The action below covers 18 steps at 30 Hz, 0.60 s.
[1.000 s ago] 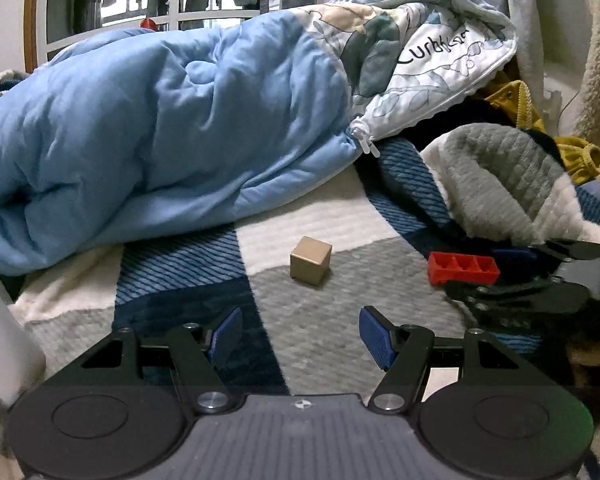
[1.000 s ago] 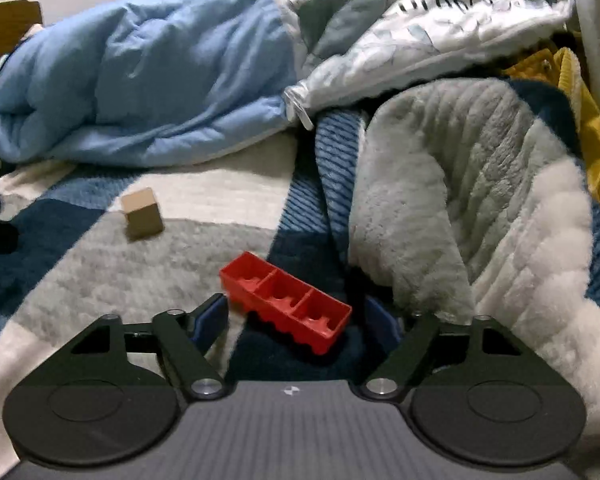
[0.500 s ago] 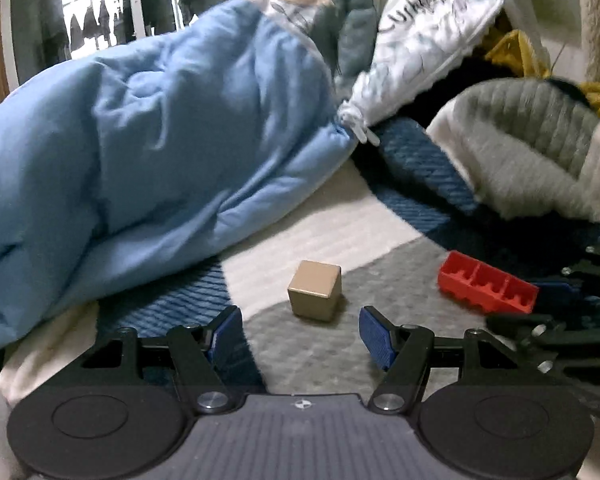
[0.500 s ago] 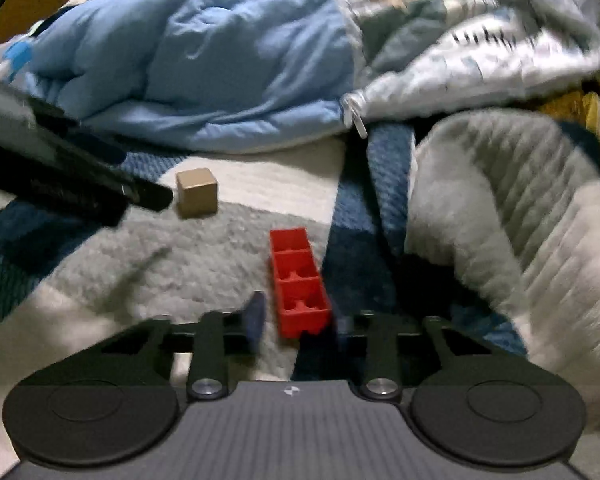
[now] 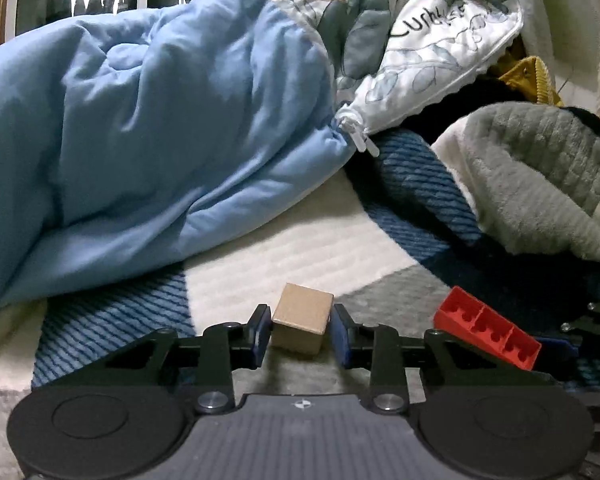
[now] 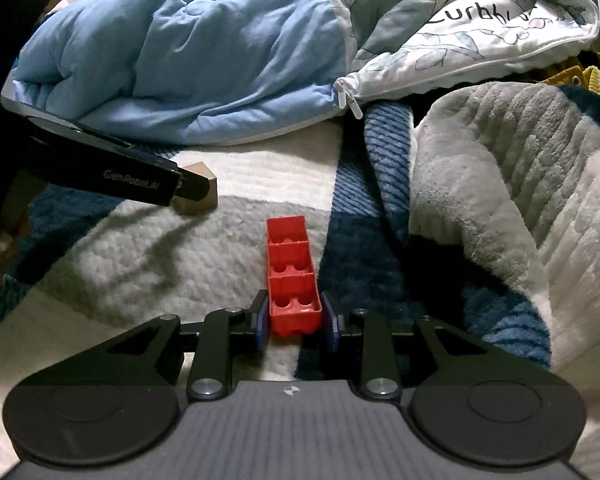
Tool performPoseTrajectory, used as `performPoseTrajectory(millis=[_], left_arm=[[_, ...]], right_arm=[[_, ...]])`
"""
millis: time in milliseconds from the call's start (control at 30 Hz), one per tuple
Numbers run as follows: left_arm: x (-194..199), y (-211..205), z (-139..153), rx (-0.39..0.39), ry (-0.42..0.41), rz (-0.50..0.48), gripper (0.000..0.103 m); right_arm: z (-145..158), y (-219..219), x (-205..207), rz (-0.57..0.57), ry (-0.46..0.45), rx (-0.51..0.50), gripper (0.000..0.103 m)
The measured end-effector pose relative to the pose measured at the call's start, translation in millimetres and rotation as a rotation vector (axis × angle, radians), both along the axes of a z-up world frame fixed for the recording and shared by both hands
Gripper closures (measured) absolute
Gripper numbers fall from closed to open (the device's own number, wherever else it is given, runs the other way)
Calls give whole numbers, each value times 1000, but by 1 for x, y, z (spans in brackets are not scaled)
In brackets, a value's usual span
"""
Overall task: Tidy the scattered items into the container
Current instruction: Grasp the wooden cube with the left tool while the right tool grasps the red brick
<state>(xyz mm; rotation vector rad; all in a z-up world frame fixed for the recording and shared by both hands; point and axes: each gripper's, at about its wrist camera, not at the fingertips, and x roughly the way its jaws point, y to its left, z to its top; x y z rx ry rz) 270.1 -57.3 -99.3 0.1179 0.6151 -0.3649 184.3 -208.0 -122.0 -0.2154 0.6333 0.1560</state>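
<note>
A small wooden cube rests on the plaid blanket. My left gripper has a blue pad against each side of it, and its jaws are closing on it. A red three-cell brick lies lengthwise in front of my right gripper, which is shut on the brick's near end. In the left wrist view the same red brick shows at the lower right, with the right gripper's fingers behind it. In the right wrist view the left gripper's black finger covers most of the cube. No container is in view.
A crumpled light blue duvet with a white printed cover fills the back. A thick grey and white fleece blanket is heaped at the right. Something yellow lies behind it.
My left gripper moved forward and down to the cube and its jaws narrowed onto it. My right gripper closed on the red brick, which turned to lie lengthwise.
</note>
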Motion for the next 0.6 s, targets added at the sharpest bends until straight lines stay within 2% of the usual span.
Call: performPoseTrajectory(millis=[100,367,600], left_arm=[[-5,-6,2,50,-18,-25,68],[-30,-7,16,51,-56,-84,68],[-60,-5,20,52,-38,-97,68]], right_arm=[[2,-2,-1,6,-4,12,75],[20,-7,-24,-15,-116,83,76],[31,-10,-44,-32,-98,160,76]])
